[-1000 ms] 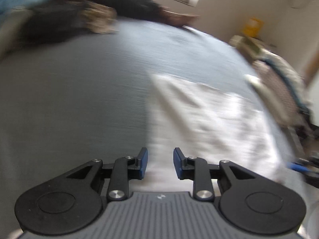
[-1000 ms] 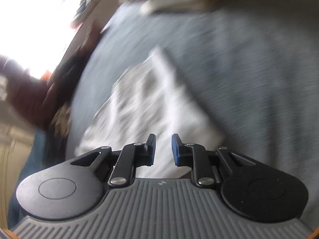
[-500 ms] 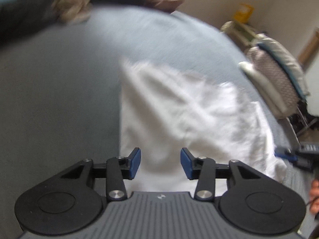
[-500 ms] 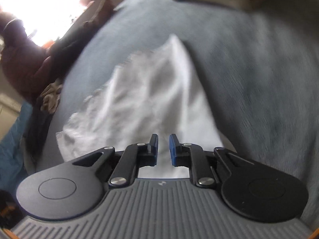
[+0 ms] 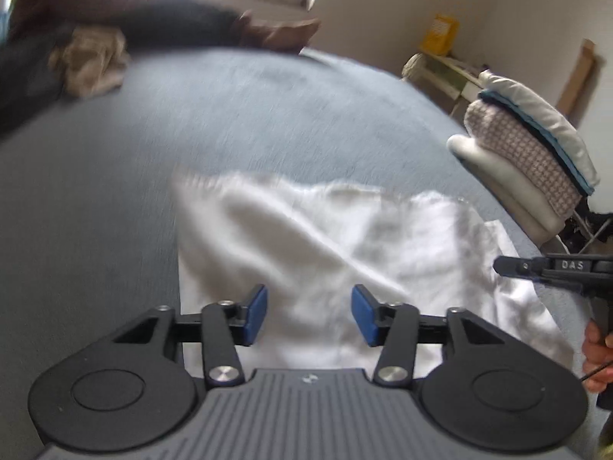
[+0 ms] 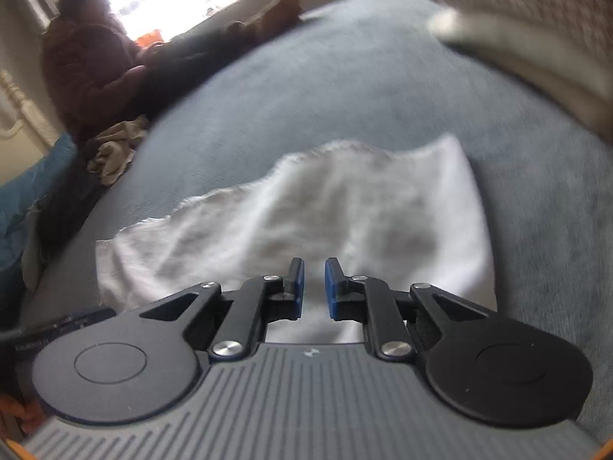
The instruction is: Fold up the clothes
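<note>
A crumpled white garment [image 5: 325, 237] lies spread on the grey-blue bed cover [image 5: 268, 115]. My left gripper [image 5: 308, 306] hovers over its near edge. Its jaws are opening, with nothing between the blue pads. At the right edge of the left wrist view, the right gripper [image 5: 551, 268] reaches over the garment's right side, with a hand [image 5: 595, 356] on its grip. In the right wrist view the same white garment [image 6: 345, 207] lies ahead, and my right gripper [image 6: 310, 283] hangs above its near part. Its pads stand a narrow gap apart and hold nothing.
A stack of folded clothes [image 5: 536, 153] rests on a chair past the bed's right edge. Dark clothing [image 5: 172, 23] and a beige garment [image 5: 92, 61] are heaped at the far side. A maroon bulk [image 6: 88, 69] sits by the bright window. The bed cover [image 6: 383, 76] is bare around the garment.
The left jaws have spread wider and the right jaws have drawn a little closer. Both views have swung so the white garment is centred and nearer; the right view has rolled.
</note>
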Motion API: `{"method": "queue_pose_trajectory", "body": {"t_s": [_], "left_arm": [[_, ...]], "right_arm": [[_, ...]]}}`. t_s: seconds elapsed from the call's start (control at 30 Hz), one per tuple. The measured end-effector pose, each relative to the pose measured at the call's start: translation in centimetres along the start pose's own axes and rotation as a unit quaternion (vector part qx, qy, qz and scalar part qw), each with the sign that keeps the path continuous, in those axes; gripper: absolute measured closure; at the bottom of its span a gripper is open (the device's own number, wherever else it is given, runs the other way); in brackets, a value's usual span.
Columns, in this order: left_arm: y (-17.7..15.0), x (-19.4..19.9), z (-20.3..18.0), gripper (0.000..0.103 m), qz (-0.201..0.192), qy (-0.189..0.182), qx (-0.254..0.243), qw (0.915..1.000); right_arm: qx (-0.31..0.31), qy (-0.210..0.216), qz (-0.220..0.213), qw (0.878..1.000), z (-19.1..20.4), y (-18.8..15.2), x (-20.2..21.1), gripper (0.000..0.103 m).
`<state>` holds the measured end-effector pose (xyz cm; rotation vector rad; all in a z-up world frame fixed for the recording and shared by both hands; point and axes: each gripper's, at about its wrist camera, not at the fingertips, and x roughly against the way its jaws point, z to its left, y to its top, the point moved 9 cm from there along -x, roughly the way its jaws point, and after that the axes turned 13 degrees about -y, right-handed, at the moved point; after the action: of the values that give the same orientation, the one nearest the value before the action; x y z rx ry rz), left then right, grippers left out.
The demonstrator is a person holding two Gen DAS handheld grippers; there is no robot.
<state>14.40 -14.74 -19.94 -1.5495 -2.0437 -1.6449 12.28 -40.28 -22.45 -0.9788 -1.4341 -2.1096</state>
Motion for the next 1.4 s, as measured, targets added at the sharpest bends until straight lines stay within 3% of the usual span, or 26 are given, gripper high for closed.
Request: {"method": "queue_pose_trajectory", "body": {"t_s": [0.13, 0.23, 0.37, 0.43, 0.53, 0.73, 0.8, 0.9, 0.97, 1.07, 1.23, 1.4], "left_arm": [[-0.3, -2.0, 2.5, 0.061, 0.008, 0.023, 0.033, 0.9992], [0.4, -1.5, 2.7, 0.058, 0.004, 0.021, 0.043, 0.9988], [2.5, -1.7, 1.9, 0.054, -0.022, 0.003, 0.015, 0.9996], [2.9, -3.3, 2.3, 0.054, -0.014, 0.017, 0.015, 0.9996], [2.6, -4.7, 3.7, 0.057, -0.003, 0.034, 0.026, 0.9991], [4.0, -3.0, 4.0, 0.049, -0.035, 0.014, 0.041, 0.9985], [4.3, -3.4, 5.0, 0.047, -0.039, 0.025, 0.054, 0.9975], [3.9, -4.6, 7.2, 0.049, -0.024, 0.030, 0.099, 0.9944], [4.2, -4.0, 7.2, 0.047, -0.025, 0.022, 0.108, 0.9936], [4.4, -2.1, 7.2, 0.043, -0.025, 0.015, 0.120, 0.9924], [4.2, 2.9, 6.3, 0.038, -0.023, -0.007, 0.133, 0.9909], [0.4, 6.1, 2.9, 0.035, 0.015, -0.046, 0.123, 0.9912]], "right_arm": [[0.037, -0.022, -0.001, 0.999, 0.7, 0.6, -3.0, 0.093], [0.022, -0.032, 0.010, 0.999, 0.3, 1.0, -3.8, 0.090], [0.042, -0.012, -0.039, 0.998, 2.1, 3.2, -2.2, 0.090], [0.057, -0.021, -0.043, 0.997, 2.5, 4.0, -3.8, 0.090], [0.034, -0.039, -0.002, 0.999, 1.9, 3.5, -7.9, 0.092], [-0.004, -0.031, -0.029, 0.999, 1.1, 4.4, -6.1, 0.090], [-0.022, -0.031, -0.046, 0.998, 0.5, 5.4, -5.8, 0.090], [-0.056, -0.050, -0.015, 0.997, -1.3, 5.4, -8.4, 0.090], [-0.102, -0.026, -0.006, 0.994, -2.3, 5.1, -9.1, 0.091], [-0.149, -0.002, 0.006, 0.989, -3.2, 5.5, -7.0, 0.088], [-0.203, 0.051, 0.021, 0.978, -4.4, 3.9, 0.4, 0.081], [-0.172, 0.074, 0.075, 0.979, -2.3, -0.9, 6.8, 0.080]]}}
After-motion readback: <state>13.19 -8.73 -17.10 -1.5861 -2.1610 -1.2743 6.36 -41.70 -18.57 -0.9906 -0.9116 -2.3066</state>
